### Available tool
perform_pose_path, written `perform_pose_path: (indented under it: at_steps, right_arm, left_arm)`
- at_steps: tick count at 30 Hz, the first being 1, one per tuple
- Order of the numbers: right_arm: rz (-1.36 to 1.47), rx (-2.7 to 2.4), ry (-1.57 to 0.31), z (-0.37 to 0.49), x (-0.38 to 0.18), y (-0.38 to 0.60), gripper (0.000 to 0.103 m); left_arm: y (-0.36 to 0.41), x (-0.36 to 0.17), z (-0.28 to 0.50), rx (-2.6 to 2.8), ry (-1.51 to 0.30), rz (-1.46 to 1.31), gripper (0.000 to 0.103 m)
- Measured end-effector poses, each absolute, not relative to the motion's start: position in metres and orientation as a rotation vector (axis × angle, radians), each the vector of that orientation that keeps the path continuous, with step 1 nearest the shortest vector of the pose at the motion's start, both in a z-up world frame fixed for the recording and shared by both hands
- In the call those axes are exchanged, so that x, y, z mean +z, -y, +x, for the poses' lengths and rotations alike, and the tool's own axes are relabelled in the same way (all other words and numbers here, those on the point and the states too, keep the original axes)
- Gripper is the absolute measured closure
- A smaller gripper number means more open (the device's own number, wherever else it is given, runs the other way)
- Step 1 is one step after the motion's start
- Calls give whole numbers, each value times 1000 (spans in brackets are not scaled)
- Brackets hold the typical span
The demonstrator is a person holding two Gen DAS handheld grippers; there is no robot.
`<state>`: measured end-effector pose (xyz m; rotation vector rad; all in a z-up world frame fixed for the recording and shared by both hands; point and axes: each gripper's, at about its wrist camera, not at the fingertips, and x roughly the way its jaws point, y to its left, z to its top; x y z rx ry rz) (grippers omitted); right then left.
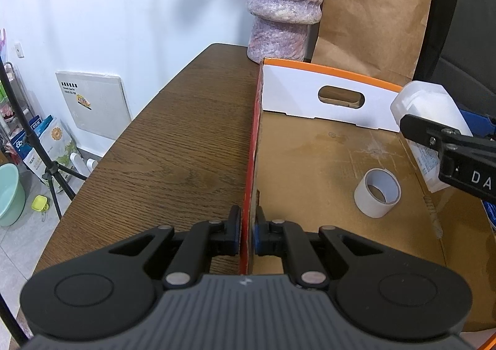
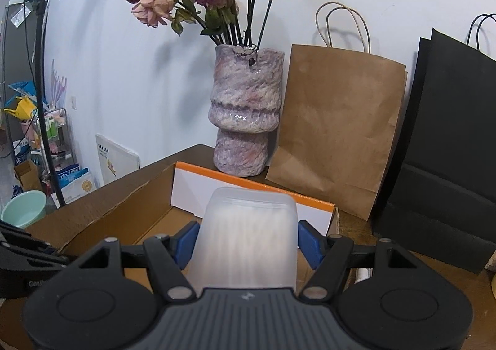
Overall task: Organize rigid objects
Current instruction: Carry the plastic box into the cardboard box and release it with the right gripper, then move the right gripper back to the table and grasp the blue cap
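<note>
An open cardboard box [image 1: 310, 145] with an orange rim sits on the brown wooden table [image 1: 173, 145]. My left gripper [image 1: 247, 227] is shut on the box's left wall. A white tape roll [image 1: 377, 192] lies on the box floor. My right gripper [image 2: 245, 241] is shut on a frosted white plastic container [image 2: 246, 235] and holds it above the box [image 2: 130, 219]. In the left wrist view the container [image 1: 427, 105] and the right gripper [image 1: 446, 145] hang over the box's right side.
A pink-purple vase [image 2: 246, 114] with dried roses stands behind the box, next to a brown paper bag [image 2: 338, 126] and a black bag [image 2: 446, 145]. A tripod [image 1: 37, 145], a green basin [image 1: 11, 195] and packages stand on the floor to the left.
</note>
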<state>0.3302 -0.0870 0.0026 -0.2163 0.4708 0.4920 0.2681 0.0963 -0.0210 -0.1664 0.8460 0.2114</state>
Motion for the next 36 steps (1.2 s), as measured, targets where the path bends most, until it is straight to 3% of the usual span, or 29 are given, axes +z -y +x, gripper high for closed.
perform_pose_path:
  at_steps: [4, 5, 7, 36]
  right_arm:
    - [-219, 494, -490, 332, 1, 86, 33]
    - [-221, 488, -493, 332, 1, 86, 19]
    - [-220, 474, -486, 331, 1, 87, 0]
    - [-164, 427, -430, 323, 18, 117, 0]
  left_arm:
    - [-96, -21, 268, 212, -846, -166, 94]
    - [-96, -21, 268, 212, -846, -165, 94]
    - [-96, -20, 268, 213, -846, -164, 94]
    - [-98, -21, 269, 215, -843, -163, 94]
